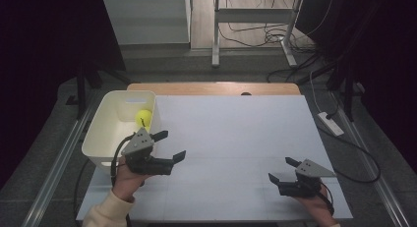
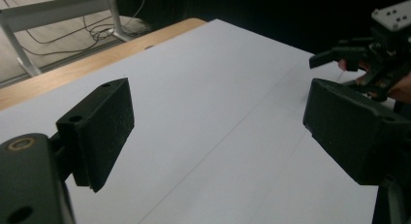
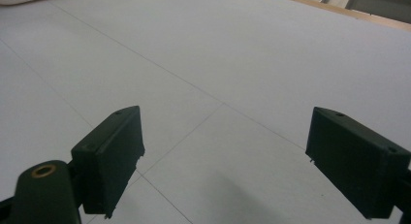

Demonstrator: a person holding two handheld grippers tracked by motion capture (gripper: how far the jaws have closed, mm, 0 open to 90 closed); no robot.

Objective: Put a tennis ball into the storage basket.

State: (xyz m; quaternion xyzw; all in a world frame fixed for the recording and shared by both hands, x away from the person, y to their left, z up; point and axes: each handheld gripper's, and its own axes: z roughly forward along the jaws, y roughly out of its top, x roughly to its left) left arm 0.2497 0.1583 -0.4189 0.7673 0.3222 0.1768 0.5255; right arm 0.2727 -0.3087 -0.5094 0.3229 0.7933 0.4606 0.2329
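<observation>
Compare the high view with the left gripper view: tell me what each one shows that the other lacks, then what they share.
High view alone: a yellow ball lying inside the white bin at the table's left edge, and the person's left hand holding the left hand-held gripper beside that bin.

Left gripper view alone: that gripper's own two black pads up close, standing apart with nothing between them.

Both: the white table surface, its wooden far edge, and the right hand-held gripper, open and empty.

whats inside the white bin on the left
A yellow ball lies inside the white bin, near its right wall. The left gripper and its grey plate cover the bin's near right corner, so that part of the floor is hidden.
</observation>
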